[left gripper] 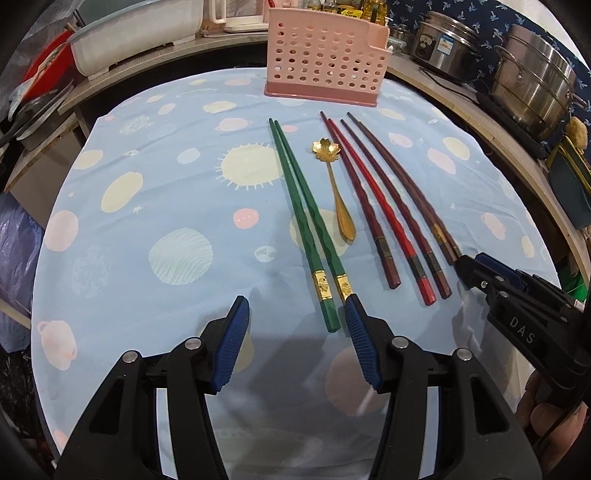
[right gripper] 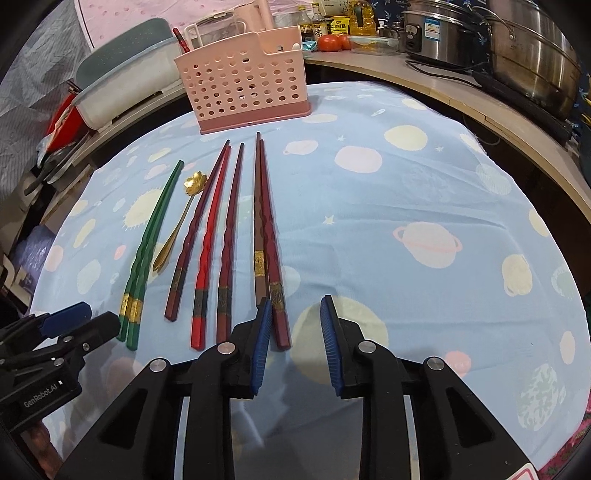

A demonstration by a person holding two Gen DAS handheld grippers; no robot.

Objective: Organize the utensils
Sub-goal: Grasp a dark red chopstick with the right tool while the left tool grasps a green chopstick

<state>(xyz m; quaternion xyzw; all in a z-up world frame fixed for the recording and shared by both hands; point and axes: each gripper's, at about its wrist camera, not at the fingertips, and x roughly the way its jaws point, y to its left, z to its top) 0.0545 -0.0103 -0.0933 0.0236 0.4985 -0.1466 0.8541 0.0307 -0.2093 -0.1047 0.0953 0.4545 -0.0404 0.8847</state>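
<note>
A pink perforated utensil holder [left gripper: 325,62] [right gripper: 243,81] stands at the far side of the blue planet-print cloth. In front of it lie a pair of green chopsticks [left gripper: 306,218] [right gripper: 147,251], a gold flower-bowl spoon [left gripper: 334,184] [right gripper: 177,229], several red and dark red chopsticks [left gripper: 384,214] [right gripper: 210,243] and a brown pair [right gripper: 264,236]. My left gripper [left gripper: 295,308] is open and empty, its right finger by the green chopsticks' ends. My right gripper [right gripper: 295,308] [left gripper: 480,269] is open and empty, its left finger beside the brown pair's ends.
A curved counter rings the table. On it are steel pots [left gripper: 532,81] [right gripper: 528,48] at the right, a white-and-grey tub [left gripper: 136,33] [right gripper: 122,77] at the left, and bottles and tomatoes [right gripper: 332,40] behind the holder.
</note>
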